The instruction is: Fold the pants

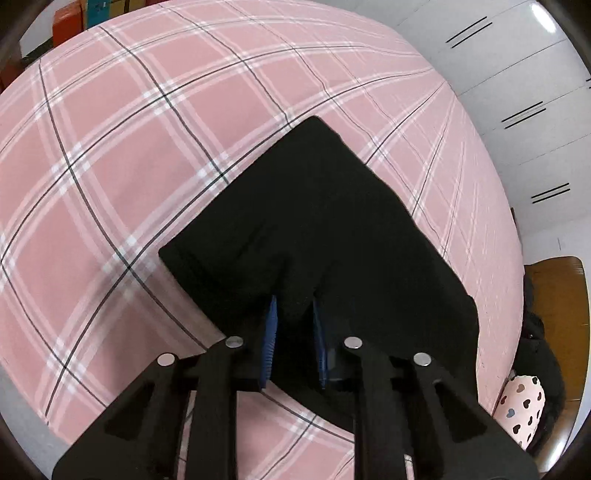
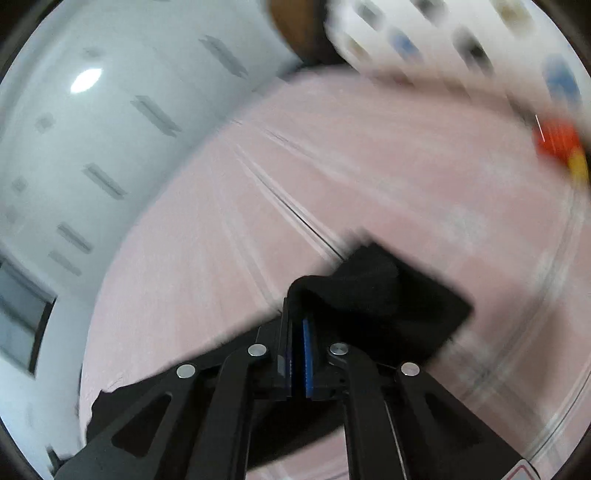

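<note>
The black pants (image 1: 314,221) lie folded on a pink plaid bedsheet (image 1: 110,166). My left gripper (image 1: 295,314) is shut on the near edge of the pants, with cloth bunched between the blue pads (image 1: 271,332). In the blurred right wrist view my right gripper (image 2: 297,325) is shut on a raised corner of the black pants (image 2: 388,299) and holds it above the pink sheet (image 2: 221,258). More black cloth hangs under that gripper at the lower left.
White cabinet doors (image 1: 517,92) stand beyond the bed's far side. A wooden chair (image 1: 557,295) and a heart-patterned cloth (image 1: 522,410) are at the right. Coloured boxes (image 1: 74,14) sit beyond the bed. A patterned white cloth (image 2: 443,40) and a red and yellow object (image 2: 561,147) show blurred.
</note>
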